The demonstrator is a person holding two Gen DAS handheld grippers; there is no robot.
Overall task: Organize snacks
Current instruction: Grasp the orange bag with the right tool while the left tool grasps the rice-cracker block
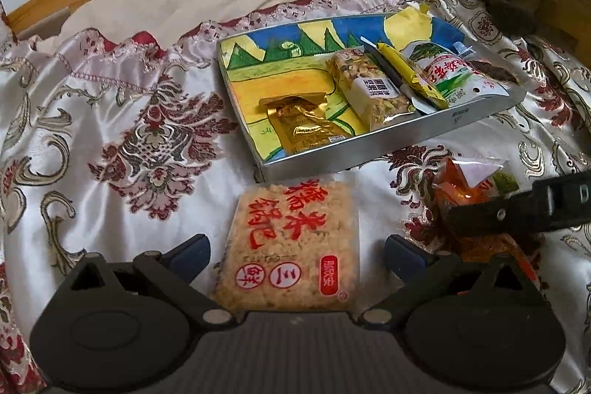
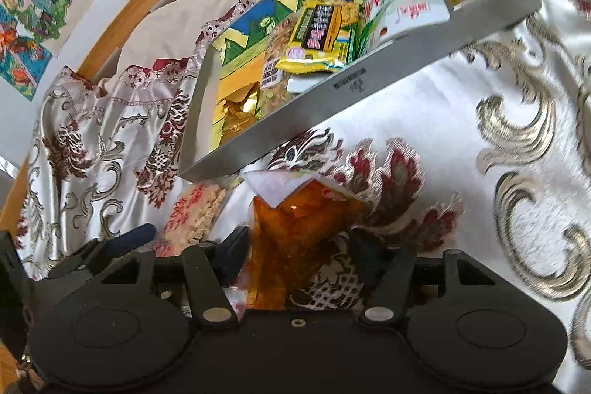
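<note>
While the right tool (image 2: 299, 250) hides the orange snack packet's (image 2: 291, 228) lower part, whether it clamps is unclear; the left tool (image 1: 295, 252) straddles, fingers apart, the rice cracker pack (image 1: 295, 242) just before the tray (image 1: 388, 150).

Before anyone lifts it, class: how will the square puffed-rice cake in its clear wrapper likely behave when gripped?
The rice cake lies flat and keeps its square shape, so it is probably stiff. Its puffed grains suggest it is light and crumbly under hard squeezing. The glossy wrapper may slip.

One tray (image 1: 480, 115) holding five snack packets, two packets outside.
</note>
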